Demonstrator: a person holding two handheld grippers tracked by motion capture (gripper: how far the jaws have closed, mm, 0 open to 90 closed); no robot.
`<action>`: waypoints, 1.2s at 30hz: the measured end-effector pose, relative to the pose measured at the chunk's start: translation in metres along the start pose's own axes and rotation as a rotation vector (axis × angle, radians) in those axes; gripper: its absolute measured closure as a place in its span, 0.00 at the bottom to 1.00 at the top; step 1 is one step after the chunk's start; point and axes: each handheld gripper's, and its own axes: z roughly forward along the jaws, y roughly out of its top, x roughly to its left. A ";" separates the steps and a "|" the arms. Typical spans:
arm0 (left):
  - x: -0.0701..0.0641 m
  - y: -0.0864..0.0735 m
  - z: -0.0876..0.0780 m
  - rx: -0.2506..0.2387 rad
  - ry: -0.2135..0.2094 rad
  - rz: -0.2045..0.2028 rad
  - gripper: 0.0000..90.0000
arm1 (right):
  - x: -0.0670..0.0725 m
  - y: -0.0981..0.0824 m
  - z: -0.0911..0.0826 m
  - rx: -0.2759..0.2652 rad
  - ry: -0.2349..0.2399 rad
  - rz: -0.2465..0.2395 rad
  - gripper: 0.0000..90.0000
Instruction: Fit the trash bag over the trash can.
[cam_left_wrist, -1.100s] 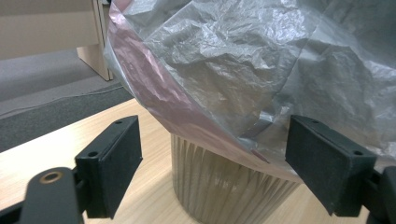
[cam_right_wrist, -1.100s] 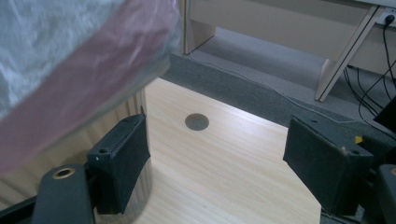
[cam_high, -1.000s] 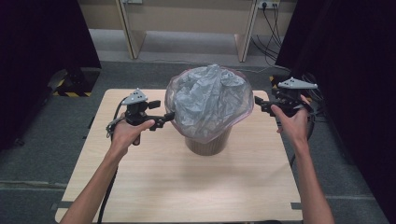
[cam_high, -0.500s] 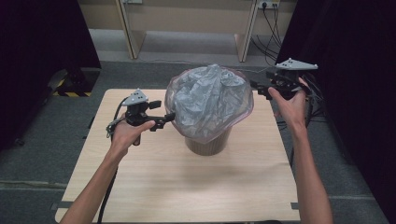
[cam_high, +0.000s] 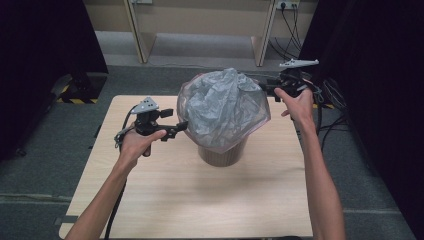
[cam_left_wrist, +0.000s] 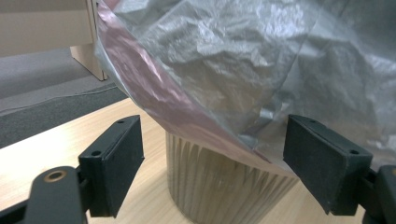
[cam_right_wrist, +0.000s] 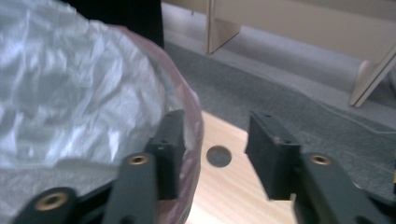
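On the left, the left gripper (cam_high: 181, 125) sits level beside the plastic bag (cam_high: 225, 107), its 2 jaws spread wide with the bag's pinkish edge hanging between them, untouched. The bag billows over a ribbed bin (cam_high: 220, 156) at the middle of the wooden table (cam_high: 200, 200). On the right, the right gripper (cam_high: 264, 86) has just been closing; its jaws straddle the bag's rim, with a gap showing.

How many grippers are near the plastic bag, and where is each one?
2. The left gripper is at the left side of the plastic bag, level with its lower edge. The right gripper is at the bag's upper right edge.
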 end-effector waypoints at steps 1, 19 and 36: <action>0.001 -0.001 0.001 0.006 -0.005 -0.002 0.24 | 0.000 -0.002 0.001 0.005 0.005 -0.003 0.74; -0.003 -0.014 0.022 0.097 -0.096 0.054 0.97 | 0.002 -0.016 0.016 0.053 0.029 -0.063 1.00; 0.006 -0.048 0.042 0.183 -0.105 0.004 1.00 | -0.021 -0.053 0.054 0.110 0.005 0.003 1.00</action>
